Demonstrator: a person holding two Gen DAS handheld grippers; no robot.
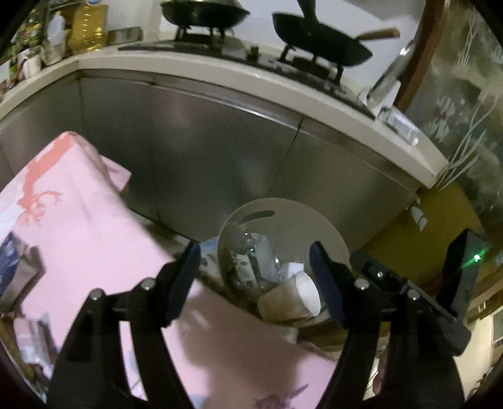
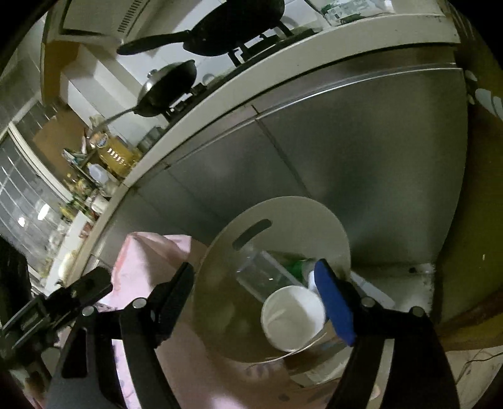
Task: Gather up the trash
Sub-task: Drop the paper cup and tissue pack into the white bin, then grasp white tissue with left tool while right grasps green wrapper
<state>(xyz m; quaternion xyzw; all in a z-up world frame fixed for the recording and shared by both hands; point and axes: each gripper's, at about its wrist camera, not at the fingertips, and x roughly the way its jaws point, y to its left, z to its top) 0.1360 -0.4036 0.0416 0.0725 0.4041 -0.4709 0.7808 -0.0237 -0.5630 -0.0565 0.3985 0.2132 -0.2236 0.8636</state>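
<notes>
Both tongs are spread apart and empty right now. The left gripper [image 1: 254, 277] hangs over the edge of a table with a pink cloth [image 1: 78, 220], and the right gripper [image 2: 257, 299] sits just above the trash bin [image 2: 314, 217], with the other gripper's body poking in at the side of its view.

The trash is already down in that round pale bin with the slot handle in its wall. There's a white paper cup [image 2: 292, 317] lying mouth-up near the front, another crumpled cup [image 1: 289, 302] in the left view, and a clear plastic bottle [image 2: 267, 270] behind it with something green beside.

Handling guess: all of it looks feather-light. The cup would squash if pinched hard, so grabbing the rim wall with one finger inside and one outside seems safest. The bottle looks slick and springy, so the neck or middle is the better hold.

Further back are steel cabinet doors [image 1: 220, 151], then the counter [image 1: 283, 78] with dark pans [image 1: 204, 12] on the stove
</notes>
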